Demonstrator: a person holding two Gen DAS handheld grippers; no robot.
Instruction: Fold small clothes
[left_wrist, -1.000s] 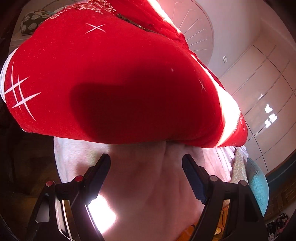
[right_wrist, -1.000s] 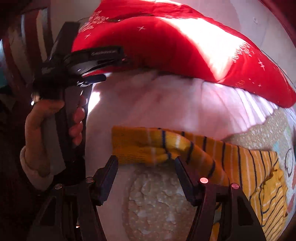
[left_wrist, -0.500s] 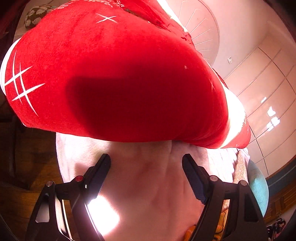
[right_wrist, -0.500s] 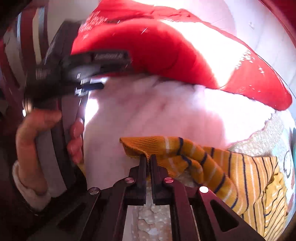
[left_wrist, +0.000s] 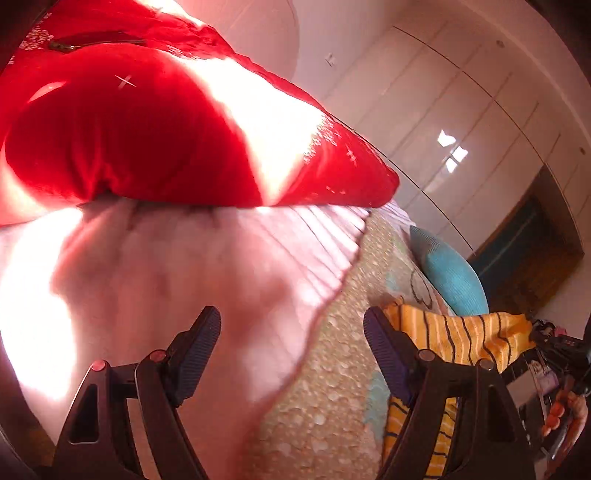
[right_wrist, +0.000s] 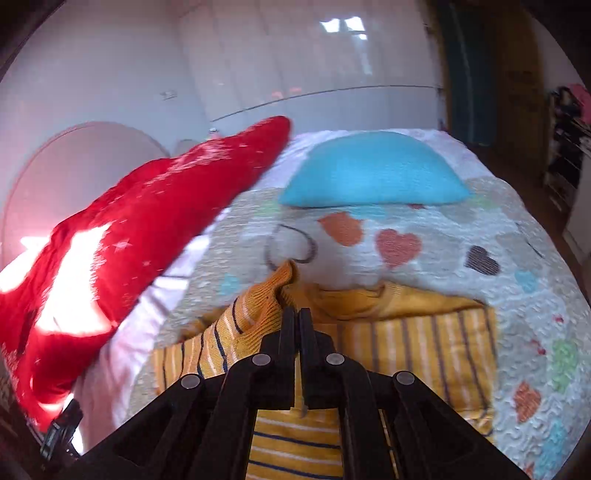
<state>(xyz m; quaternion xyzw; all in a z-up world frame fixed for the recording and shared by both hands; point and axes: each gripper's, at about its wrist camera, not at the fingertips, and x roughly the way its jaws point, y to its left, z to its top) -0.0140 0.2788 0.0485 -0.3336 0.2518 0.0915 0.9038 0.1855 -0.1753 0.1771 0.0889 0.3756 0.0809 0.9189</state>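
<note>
Sleeve (right_wrist: 258, 306) lifted by right gripper (right_wrist: 295, 317), sweater body partly hidden

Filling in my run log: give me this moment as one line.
right gripper: shut on yellow striped top, sleeve lifted | left gripper: open, empty | surface: heart-print quilt

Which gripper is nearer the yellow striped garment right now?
Right. The right gripper is shut on the yellow striped garment's sleeve; the left gripper hangs open beside it, not touching.

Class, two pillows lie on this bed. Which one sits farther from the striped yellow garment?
The red pillow, off at the bed's side on the white sheet. The blue pillow lies on the heart quilt just beyond the garment.
</note>
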